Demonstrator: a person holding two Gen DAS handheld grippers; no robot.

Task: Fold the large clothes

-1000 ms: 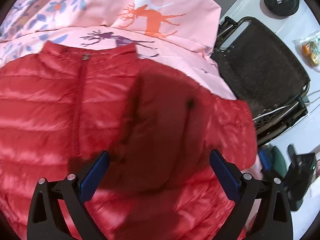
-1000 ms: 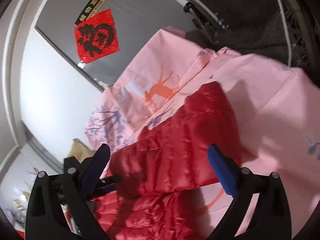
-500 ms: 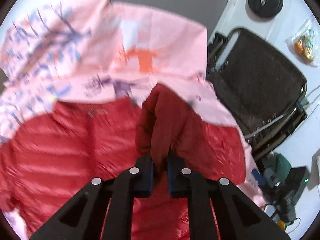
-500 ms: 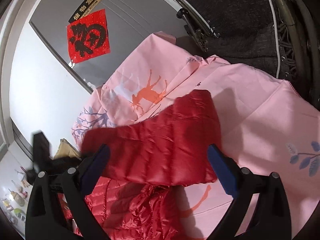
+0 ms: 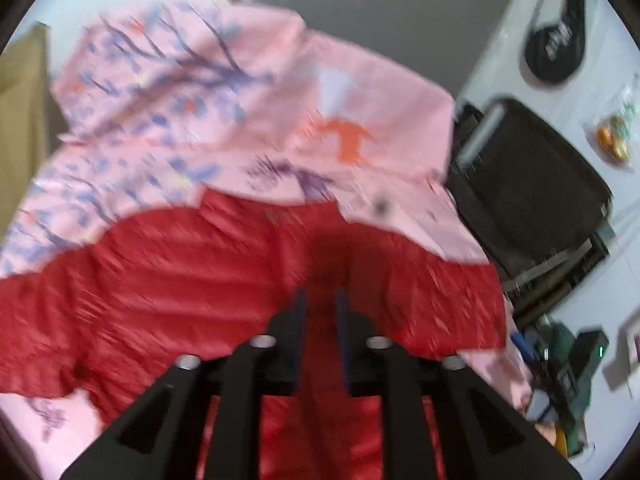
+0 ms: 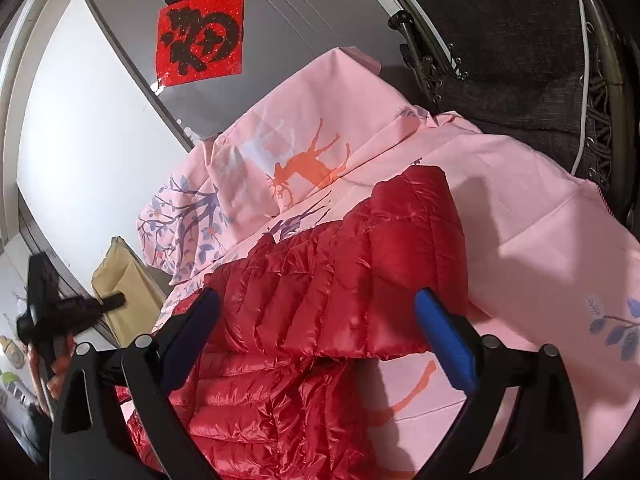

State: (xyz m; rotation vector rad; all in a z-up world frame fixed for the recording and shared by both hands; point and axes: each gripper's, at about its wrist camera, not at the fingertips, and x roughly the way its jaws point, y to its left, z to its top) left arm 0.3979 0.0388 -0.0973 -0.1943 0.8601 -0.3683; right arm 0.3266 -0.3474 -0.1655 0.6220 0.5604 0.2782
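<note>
The red jacket (image 6: 320, 300) is lying spread on the pink sheet (image 6: 540, 248), sleeve folded across it, pointing far-right. The left tool (image 5: 320, 312) is easing open with red fabric between its pads. The right tool (image 6: 316, 320), nearer the sleeve, is sitting wide open, holding nothing.

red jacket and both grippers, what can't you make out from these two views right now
- Left wrist view: motion blur hides whether the opening left gripper still pinches the red jacket.
- Right wrist view: the open right gripper covers the jacket's near part.
- Both views: the jacket's lower hem is cut off by the bottom edge.
</note>
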